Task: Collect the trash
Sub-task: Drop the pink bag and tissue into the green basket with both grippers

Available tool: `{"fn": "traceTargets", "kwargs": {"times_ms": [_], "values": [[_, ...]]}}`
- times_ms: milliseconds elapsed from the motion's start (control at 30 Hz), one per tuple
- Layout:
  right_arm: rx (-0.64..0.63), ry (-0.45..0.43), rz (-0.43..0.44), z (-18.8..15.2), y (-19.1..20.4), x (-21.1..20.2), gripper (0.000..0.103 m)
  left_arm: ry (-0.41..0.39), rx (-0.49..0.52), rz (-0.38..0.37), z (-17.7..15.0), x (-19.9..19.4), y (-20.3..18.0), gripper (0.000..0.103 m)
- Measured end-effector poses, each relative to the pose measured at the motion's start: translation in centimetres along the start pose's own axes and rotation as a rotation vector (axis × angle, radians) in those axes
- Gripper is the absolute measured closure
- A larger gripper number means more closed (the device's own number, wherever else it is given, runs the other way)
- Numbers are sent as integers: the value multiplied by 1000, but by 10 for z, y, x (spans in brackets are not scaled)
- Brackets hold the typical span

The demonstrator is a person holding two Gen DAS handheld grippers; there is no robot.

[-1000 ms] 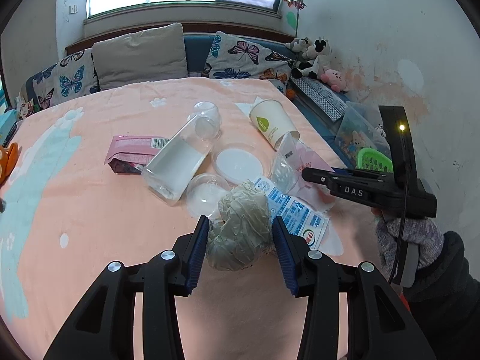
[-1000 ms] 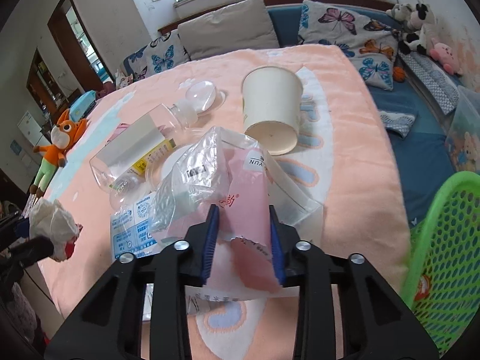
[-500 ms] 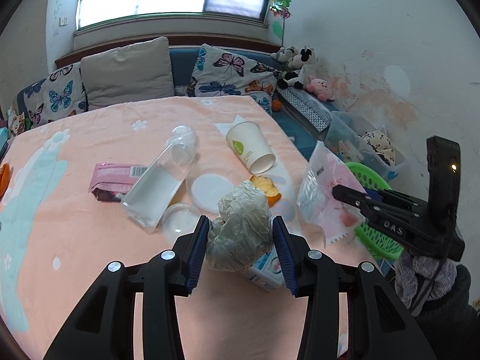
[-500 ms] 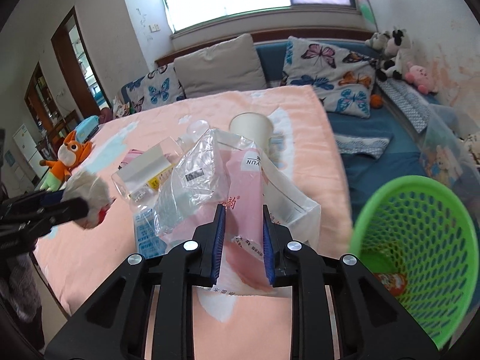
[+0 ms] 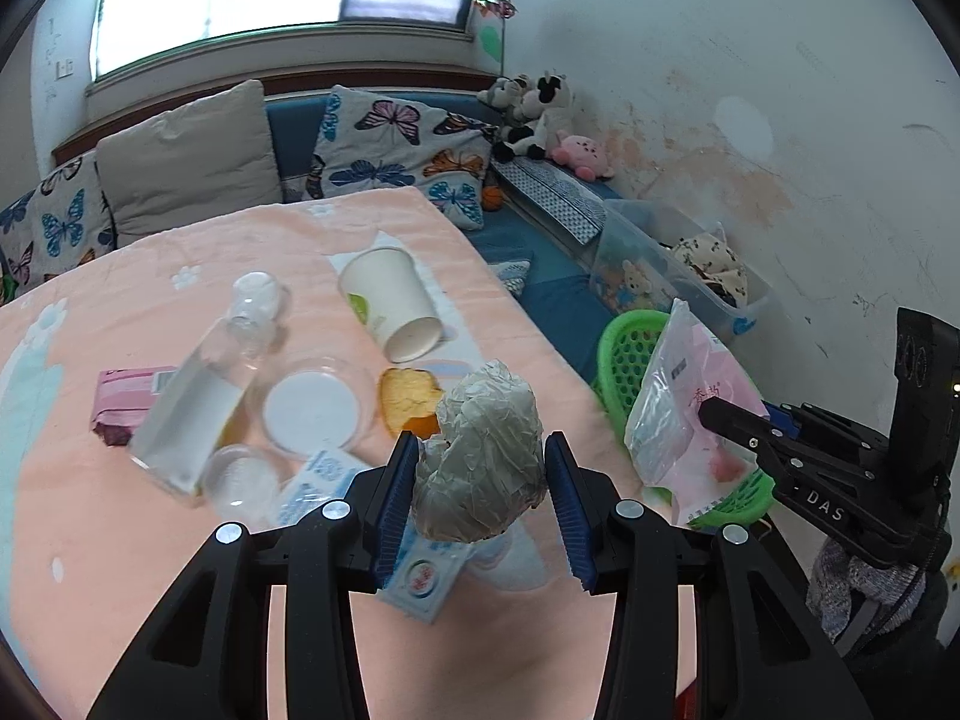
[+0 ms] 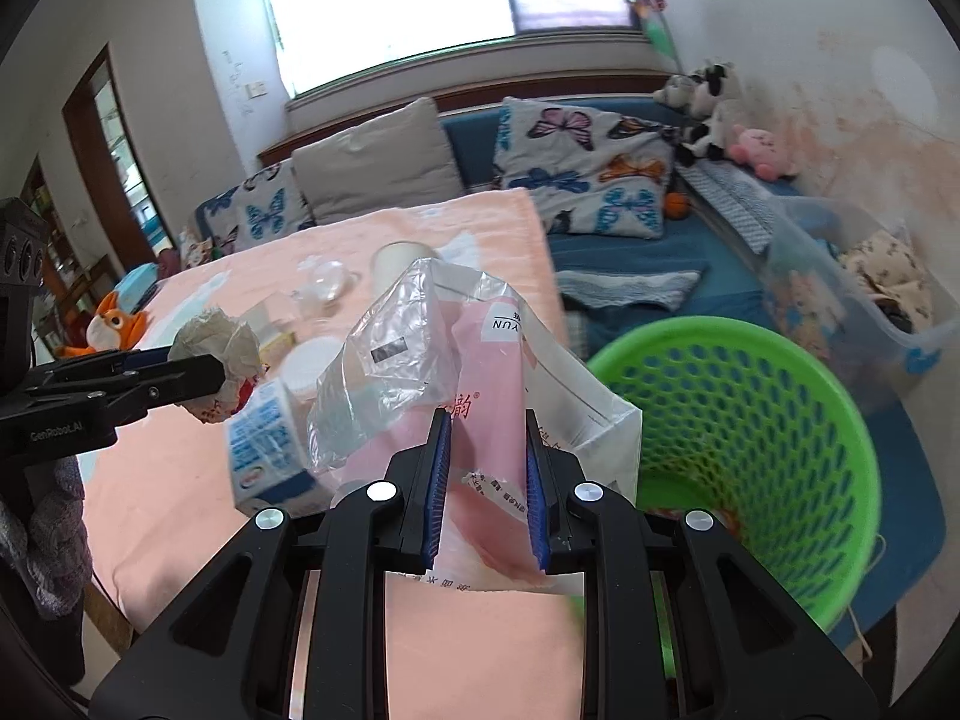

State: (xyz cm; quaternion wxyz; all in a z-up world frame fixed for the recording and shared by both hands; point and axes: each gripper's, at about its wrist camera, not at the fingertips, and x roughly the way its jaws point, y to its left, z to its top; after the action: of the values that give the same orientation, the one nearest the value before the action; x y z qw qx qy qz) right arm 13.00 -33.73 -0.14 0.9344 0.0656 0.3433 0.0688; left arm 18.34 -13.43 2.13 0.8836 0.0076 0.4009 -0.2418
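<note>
The right tongs (image 6: 485,489) pinch a pink-and-clear plastic wrapper (image 6: 480,360) by its lower part, held up beside the green mesh basket (image 6: 780,408) that stands off the bed's edge. The left tongs (image 5: 480,498) are clamped on a crumpled grey-white wad (image 5: 483,456), perhaps tissue or thin plastic, which hangs above the peach blanket (image 5: 120,540).

The main risk is the wrapper. It is light, floppy and wide, and most of it stands above the pads. From the right wrist view it sits over the bed's edge, left of the basket's opening, so letting go here would likely drop it on the blanket or down the gap between bed and basket. A film sheet can also cling to a blue pad after release.

The wad bulges well past the left pads; a slack grip or a quick swing could shed it onto the litter below.

That litter is crowded: a tipped paper cup (image 5: 390,306), a clear bottle (image 5: 198,396), a round lid (image 5: 312,411), a piece of cake or bread (image 5: 408,396), a blue-and-white packet (image 5: 420,570) and a pink packet (image 5: 129,393). With 2 loaded tools converging on 1 basket, they could knock each other or tip the light basket.
</note>
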Motion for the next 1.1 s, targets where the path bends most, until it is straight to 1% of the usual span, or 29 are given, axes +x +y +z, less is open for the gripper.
{"fn": "traceTargets", "kwargs": {"times_ms": [200, 300, 533, 567, 733, 800, 867, 933, 967, 1067, 1100], "values": [[16, -11, -71, -4, -25, -11, 80, 19, 26, -34, 6, 16, -26, 61], [24, -9, -129, -8, -38, -14, 80, 30, 47, -46, 8, 23, -41, 61], [57, 7, -202, -19, -69, -17, 79, 50, 90, -64, 14, 39, -72, 61], [60, 9, -214, -20, -74, -17, 77, 53, 96, -66, 15, 41, -76, 61], [78, 27, -255, -26, -93, -16, 77, 63, 126, -78, 23, 52, -96, 61], [89, 35, -261, -29, -98, -15, 75, 67, 135, -82, 26, 57, -102, 61], [98, 39, -268, -31, -103, -14, 68, 70, 144, -88, 29, 61, -109, 61], [109, 39, -272, -34, -108, -14, 66, 76, 149, -93, 31, 67, -117, 61], [114, 40, -268, -35, -110, -13, 62, 80, 152, -95, 33, 71, -121, 61], [127, 40, -267, -37, -114, -12, 55, 89, 163, -95, 35, 80, -130, 60], [130, 41, -265, -38, -115, -12, 53, 94, 165, -97, 36, 83, -133, 60]]}}
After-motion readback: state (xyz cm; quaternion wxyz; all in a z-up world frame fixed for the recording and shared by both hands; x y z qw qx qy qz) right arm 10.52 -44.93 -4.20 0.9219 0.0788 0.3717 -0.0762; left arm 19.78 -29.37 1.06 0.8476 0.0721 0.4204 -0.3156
